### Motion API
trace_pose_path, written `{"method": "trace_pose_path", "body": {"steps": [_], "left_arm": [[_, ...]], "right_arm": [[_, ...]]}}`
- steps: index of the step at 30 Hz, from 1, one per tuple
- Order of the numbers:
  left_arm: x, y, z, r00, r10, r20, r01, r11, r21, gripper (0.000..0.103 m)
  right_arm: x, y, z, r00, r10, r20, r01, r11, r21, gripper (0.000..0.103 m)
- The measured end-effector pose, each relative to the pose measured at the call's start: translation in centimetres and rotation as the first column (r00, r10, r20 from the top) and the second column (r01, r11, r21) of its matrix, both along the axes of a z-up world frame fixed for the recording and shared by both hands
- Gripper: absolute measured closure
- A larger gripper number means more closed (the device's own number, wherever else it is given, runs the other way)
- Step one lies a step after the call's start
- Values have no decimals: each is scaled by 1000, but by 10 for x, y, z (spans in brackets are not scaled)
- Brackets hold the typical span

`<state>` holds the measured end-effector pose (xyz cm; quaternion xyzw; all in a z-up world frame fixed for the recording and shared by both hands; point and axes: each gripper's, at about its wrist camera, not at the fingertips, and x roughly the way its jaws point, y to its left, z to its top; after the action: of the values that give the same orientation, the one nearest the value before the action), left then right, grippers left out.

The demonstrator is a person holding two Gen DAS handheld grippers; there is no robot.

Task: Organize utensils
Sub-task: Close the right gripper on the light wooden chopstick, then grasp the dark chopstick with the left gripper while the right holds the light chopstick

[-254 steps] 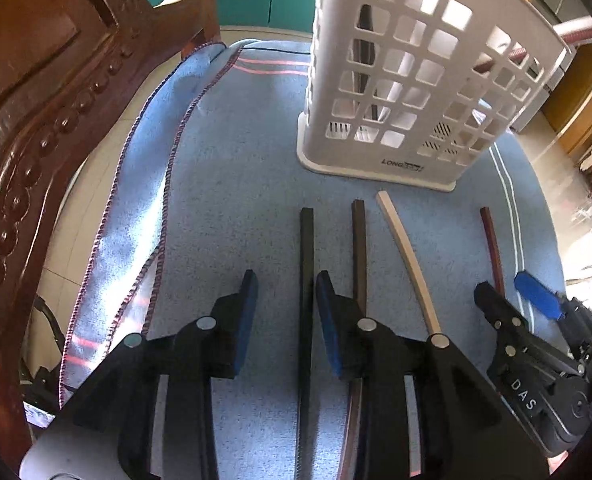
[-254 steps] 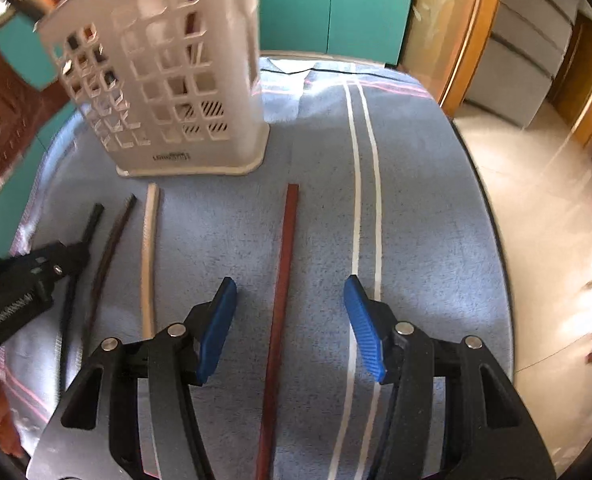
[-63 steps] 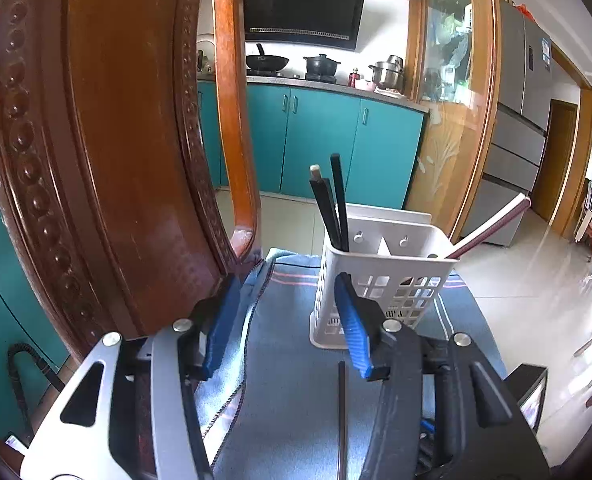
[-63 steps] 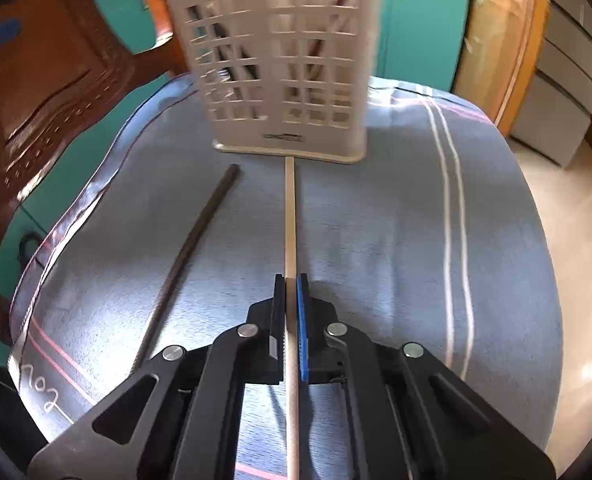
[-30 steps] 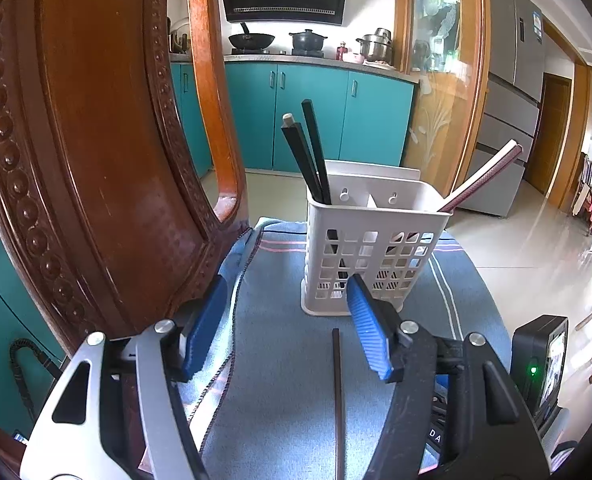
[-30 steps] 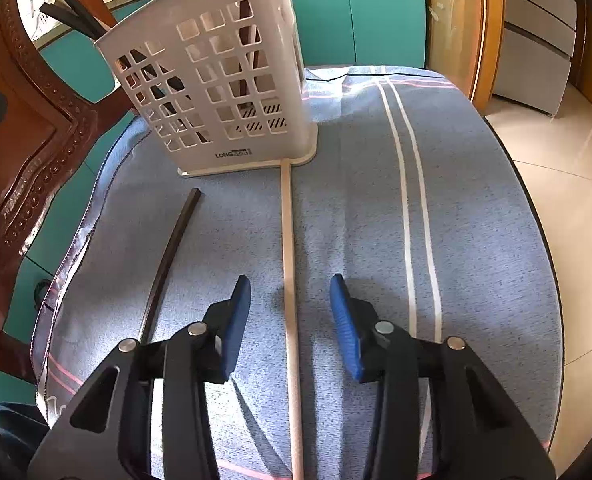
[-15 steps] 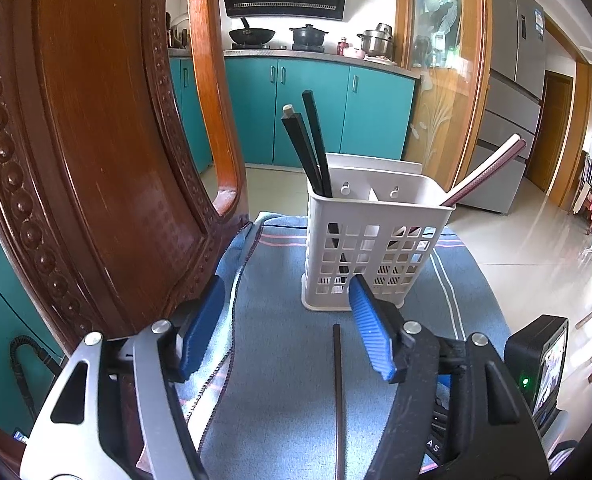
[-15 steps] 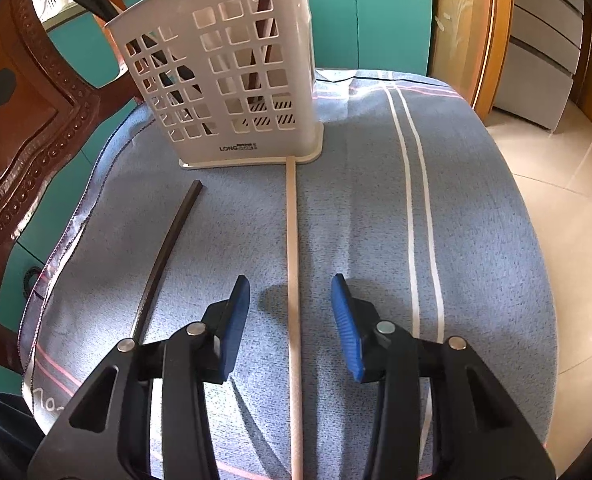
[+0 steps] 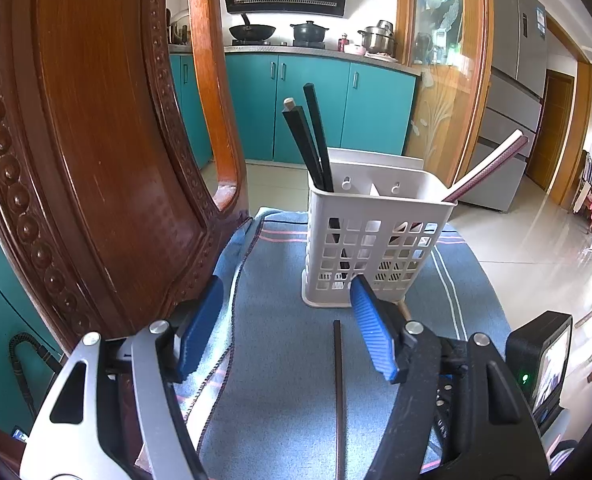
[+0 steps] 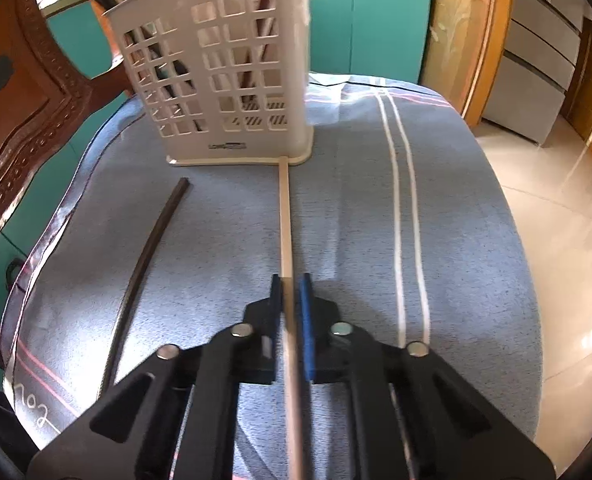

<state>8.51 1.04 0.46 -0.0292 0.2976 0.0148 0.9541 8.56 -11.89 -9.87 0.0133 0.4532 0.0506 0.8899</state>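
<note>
Right tool (image 10: 290, 300) is pinching the pale chopstick (image 10: 284, 216), whose far tip is touching the base of the white utensil basket (image 10: 232, 76). You are holding the left tool (image 9: 284, 326) spread wide above the blue cloth (image 9: 280, 360), gripping nothing. Lying on the cloth between its fingers is the dark chopstick (image 9: 339, 392). Standing in the basket are two black chopsticks (image 9: 309, 140) on one side and a reddish chopstick (image 9: 491, 164) on the other.
</note>
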Motion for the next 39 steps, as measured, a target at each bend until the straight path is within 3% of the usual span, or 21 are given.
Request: {"method": "trace_pose_path", "body": {"steps": [9, 16, 18, 20, 23, 26, 32, 39], "left_arm": [[4, 0, -5, 1000, 2, -25, -2, 1000, 1, 34], [10, -3, -17, 995, -25, -94, 24, 1000, -5, 34], [14, -1, -25, 986, -56, -159, 49, 998, -46, 35], [19, 3, -37, 971, -84, -224, 59, 991, -116, 48], [24, 10, -57, 948, -102, -302, 48, 982, -181, 51], [26, 12, -70, 934, -98, -343, 39, 984, -175, 51], [34, 0, -97, 902, -128, -412, 57, 982, -181, 50], [44, -25, -120, 869, -157, -468, 99, 984, -146, 43]], "right_arm": [[4, -12, 2, 999, -28, -22, 29, 997, 66, 96], [4, -17, 5, 998, -56, -17, 57, 993, 99, 95], [4, -20, 7, 998, -68, -10, 68, 993, 101, 95], [5, -23, 9, 997, -81, -3, 81, 991, 105, 95], [6, -33, 13, 994, -111, 3, 110, 986, 129, 87], [6, -37, 17, 992, -126, 9, 123, 981, 153, 80], [9, -35, 16, 993, -119, -5, 119, 982, 150, 77], [9, -54, 17, 981, -196, -10, 195, 968, 157, 71]]}}
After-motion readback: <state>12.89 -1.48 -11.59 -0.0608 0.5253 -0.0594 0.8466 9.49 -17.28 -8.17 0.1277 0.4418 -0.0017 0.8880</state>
